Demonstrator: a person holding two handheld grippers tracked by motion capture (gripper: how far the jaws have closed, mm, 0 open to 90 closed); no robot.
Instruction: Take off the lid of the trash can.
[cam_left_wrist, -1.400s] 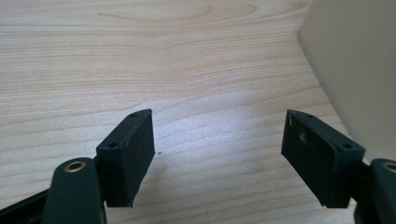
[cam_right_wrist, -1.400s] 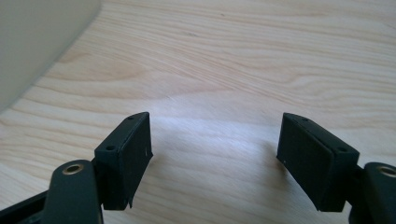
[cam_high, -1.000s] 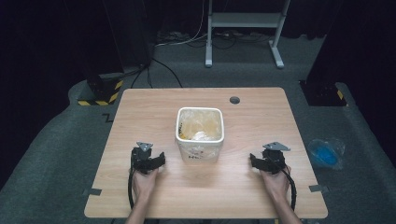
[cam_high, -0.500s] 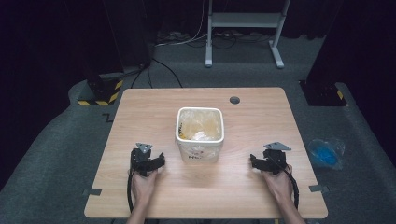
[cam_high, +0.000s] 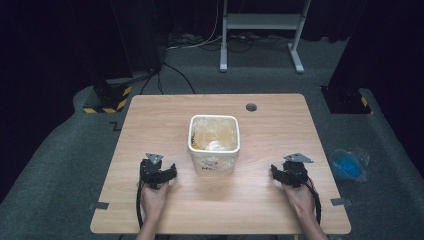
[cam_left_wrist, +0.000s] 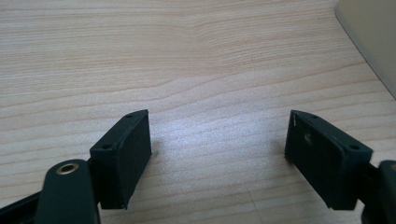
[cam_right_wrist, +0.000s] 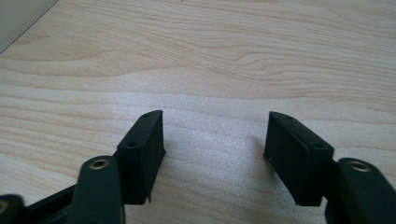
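The bin (cam_high: 214, 145) holds contents too small to tell apart, and at three o'clock off the table a blurred blue bag (cam_high: 349, 163) stays unidentifiable.

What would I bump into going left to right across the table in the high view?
Left claw → white bin with a plastic liner → right claw → blue bag on the floor past the table.
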